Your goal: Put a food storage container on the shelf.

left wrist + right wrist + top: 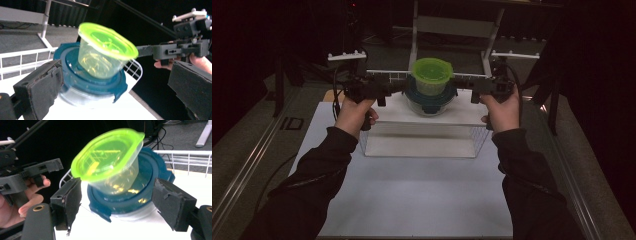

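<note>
White wire basket (472, 137) (upturned) on white tabletop (412, 195).

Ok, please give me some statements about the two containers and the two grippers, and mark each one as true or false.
1. The green-lidded container stands on top of the blue-lidded container. True.
2. The left gripper is clamped on the blue lid. False: its jaws stand open, clear of both containers.
3. Both containers rest on a white shelf with a wire rail behind it. True.
4. The green lid is off and lies on the table. False: it sits on its clear cup.
5. The right gripper is open, with the containers ahead of its jaws. True.
</note>
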